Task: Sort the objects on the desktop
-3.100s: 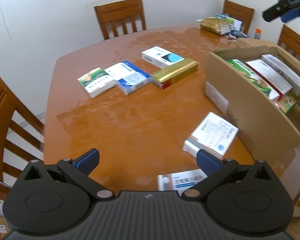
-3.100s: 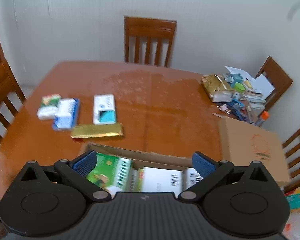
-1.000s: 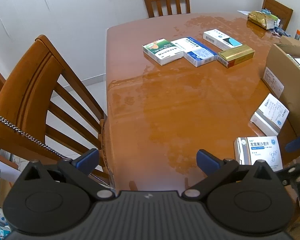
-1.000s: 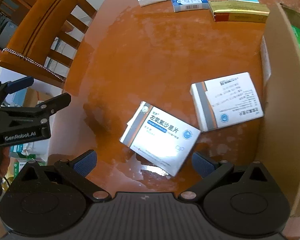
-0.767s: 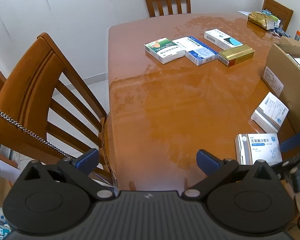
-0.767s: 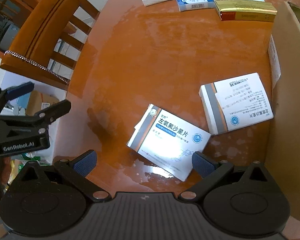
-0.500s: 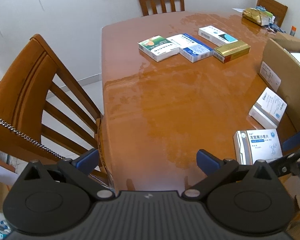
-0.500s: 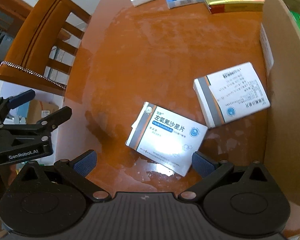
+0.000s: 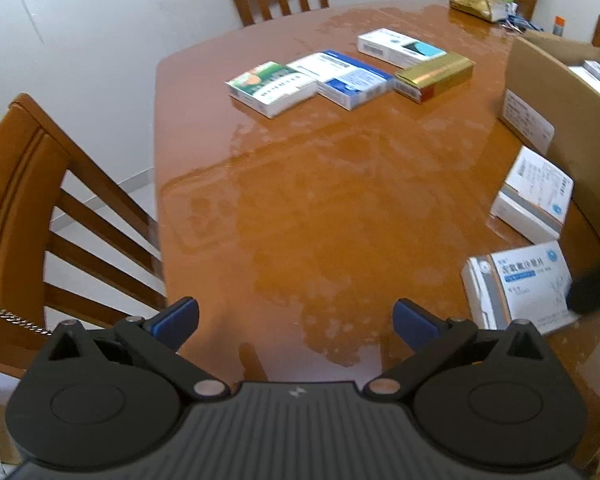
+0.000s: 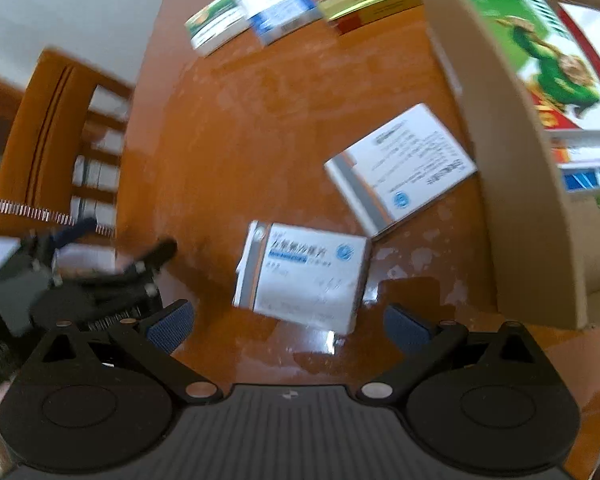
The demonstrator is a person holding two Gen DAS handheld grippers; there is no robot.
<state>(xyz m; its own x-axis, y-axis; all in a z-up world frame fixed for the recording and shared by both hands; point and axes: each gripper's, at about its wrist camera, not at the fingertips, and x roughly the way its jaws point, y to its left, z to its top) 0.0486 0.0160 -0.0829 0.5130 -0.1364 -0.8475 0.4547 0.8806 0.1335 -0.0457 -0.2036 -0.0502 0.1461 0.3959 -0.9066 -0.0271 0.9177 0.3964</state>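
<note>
Two grippers, left (image 9: 296, 316) and right (image 10: 286, 326), have their jaws wide apart over the table (image 9: 320, 200), the right one just above the white box (image 10: 304, 276) beside the carton (image 10: 520, 184).

Both grippers, left (image 9: 296, 318) and right (image 10: 286, 326), look the same: matte black ribbed body, two round hubs, silver pivot screws, blue textured pads (image 10: 168, 326), tiny white logo.
</note>
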